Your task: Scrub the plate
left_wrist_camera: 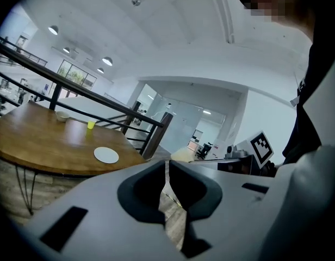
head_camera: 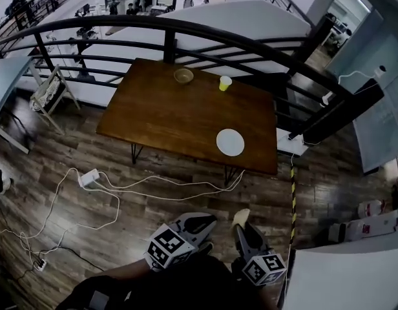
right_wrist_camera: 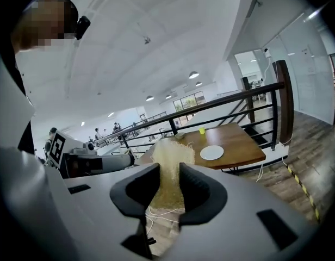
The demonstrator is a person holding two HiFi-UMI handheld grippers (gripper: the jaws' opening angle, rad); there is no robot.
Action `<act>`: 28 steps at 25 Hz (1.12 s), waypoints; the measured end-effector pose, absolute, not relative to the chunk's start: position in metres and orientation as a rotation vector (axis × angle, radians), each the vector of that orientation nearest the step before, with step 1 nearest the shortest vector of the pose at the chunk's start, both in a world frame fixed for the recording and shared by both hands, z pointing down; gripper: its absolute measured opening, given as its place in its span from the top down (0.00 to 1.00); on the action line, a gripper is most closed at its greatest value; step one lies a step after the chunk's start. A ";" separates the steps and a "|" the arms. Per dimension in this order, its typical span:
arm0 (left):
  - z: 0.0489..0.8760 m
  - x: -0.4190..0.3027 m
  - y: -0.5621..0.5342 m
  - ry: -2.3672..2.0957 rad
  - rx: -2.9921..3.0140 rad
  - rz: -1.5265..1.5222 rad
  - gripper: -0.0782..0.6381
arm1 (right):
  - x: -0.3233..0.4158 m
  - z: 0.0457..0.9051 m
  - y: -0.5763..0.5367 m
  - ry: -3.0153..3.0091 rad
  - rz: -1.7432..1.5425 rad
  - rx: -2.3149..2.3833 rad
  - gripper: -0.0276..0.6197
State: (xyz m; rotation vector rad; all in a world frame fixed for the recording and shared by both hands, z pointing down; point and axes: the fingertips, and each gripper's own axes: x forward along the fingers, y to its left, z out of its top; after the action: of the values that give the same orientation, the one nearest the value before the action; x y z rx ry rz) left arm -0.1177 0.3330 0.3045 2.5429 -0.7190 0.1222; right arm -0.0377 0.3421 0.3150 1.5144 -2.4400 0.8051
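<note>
Scrubber [right_wrist_camera: 170, 155] held, plate [head_camera: 230, 141] on bench [head_camera: 167, 121]
Right tool [right_wrist_camera: 168, 172] pinches the scrubber; left tool [left_wrist_camera: 167, 170] is closed on nothing. Plate at 5 o'clock, bowl [head_camera: 183, 75] and cup [head_camera: 225, 82] at 12.

The wooden bench [head_camera: 179, 118] stands well ahead of the left tool [head_camera: 200, 221] and the right tool [head_camera: 244, 228]. A white plate [head_camera: 230, 141] lies on it toward the edge nearest them, on the right tool's side. A yellow cup [head_camera: 225, 82] and a small bowl [head_camera: 183, 75] sit by the far edge.
</note>
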 end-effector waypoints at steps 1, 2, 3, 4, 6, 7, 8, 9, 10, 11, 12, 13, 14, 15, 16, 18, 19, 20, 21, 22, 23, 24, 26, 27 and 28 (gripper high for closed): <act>0.305 -0.120 0.327 -0.722 2.540 0.114 0.84 | -0.040 0.316 0.337 -2.437 0.805 1.508 0.77; 0.305 -0.122 0.320 -0.725 2.538 0.107 0.84 | -0.042 0.317 0.332 -2.434 0.807 1.504 0.77; 0.305 -0.124 0.314 -0.728 2.535 0.101 0.84 | -0.043 0.318 0.325 -2.433 0.813 1.500 0.77; 0.306 -0.126 0.308 -0.732 2.532 0.095 0.84 | -0.045 0.320 0.318 -2.433 0.823 1.495 0.77; 0.305 -0.129 0.298 -0.749 2.527 0.090 0.84 | -0.049 0.322 0.303 -2.444 0.837 1.470 0.77; 0.305 -0.131 0.292 -0.764 2.525 0.090 0.84 | -0.052 0.322 0.295 -2.455 0.838 1.451 0.77; 0.304 -0.133 0.288 -0.783 2.522 0.091 0.84 | -0.056 0.322 0.287 -2.470 0.836 1.427 0.77; 0.303 -0.136 0.284 -0.807 2.519 0.092 0.84 | -0.059 0.320 0.279 -2.490 0.830 1.402 0.77; 0.302 -0.139 0.279 -0.836 2.515 0.093 0.84 | -0.063 0.319 0.272 -2.511 0.822 1.374 0.77; 0.300 -0.142 0.275 -0.866 2.510 0.094 0.84 | -0.067 0.317 0.264 -2.532 0.811 1.344 0.77; 0.299 -0.145 0.270 -0.896 2.505 0.095 0.84 | -0.069 0.316 0.257 -2.551 0.800 1.314 0.77; 0.298 -0.147 0.264 -0.923 2.499 0.098 0.84 | -0.071 0.315 0.249 -2.567 0.792 1.288 0.77; 0.298 -0.148 0.258 -0.947 2.493 0.102 0.84 | -0.071 0.313 0.241 -2.582 0.790 1.269 0.77; 0.298 -0.146 0.251 -0.967 2.487 0.105 0.84 | -0.068 0.312 0.232 -2.595 0.793 1.257 0.77; 0.297 -0.141 0.244 -0.981 2.484 0.108 0.84 | -0.063 0.311 0.223 -2.606 0.798 1.251 0.77; 0.296 -0.126 0.226 -0.999 2.486 0.122 0.84 | -0.046 0.309 0.201 -2.621 0.818 1.258 0.77; 0.295 -0.118 0.216 -1.005 2.492 0.133 0.84 | -0.037 0.309 0.189 -2.626 0.836 1.268 0.77; 0.293 -0.108 0.205 -1.011 2.498 0.145 0.84 | -0.026 0.309 0.177 -2.630 0.857 1.278 0.77; 0.291 -0.098 0.194 -1.018 2.506 0.157 0.84 | -0.016 0.310 0.166 -2.633 0.879 1.285 0.77; 0.288 -0.088 0.184 -1.025 2.515 0.169 0.84 | -0.007 0.311 0.155 -2.637 0.899 1.288 0.77; 0.285 -0.077 0.175 -1.033 2.525 0.184 0.84 | 0.002 0.311 0.146 -2.642 0.916 1.287 0.77; 0.282 -0.067 0.167 -1.039 2.537 0.201 0.85 | 0.010 0.310 0.138 -2.650 0.928 1.284 0.77; 0.278 -0.048 0.155 -1.046 2.553 0.239 0.84 | 0.026 0.308 0.124 -2.666 0.944 1.279 0.77; 0.277 -0.040 0.149 -1.048 2.554 0.255 0.84 | 0.034 0.307 0.117 -2.674 0.951 1.279 0.77; 0.277 -0.032 0.143 -1.050 2.550 0.267 0.84 | 0.042 0.307 0.110 -2.679 0.962 1.279 0.77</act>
State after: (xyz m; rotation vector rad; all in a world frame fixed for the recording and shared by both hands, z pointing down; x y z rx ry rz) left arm -0.0322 0.1427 0.2770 2.5502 -1.0504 0.2673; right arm 0.0419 0.1105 0.3070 1.2792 -2.6794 0.9615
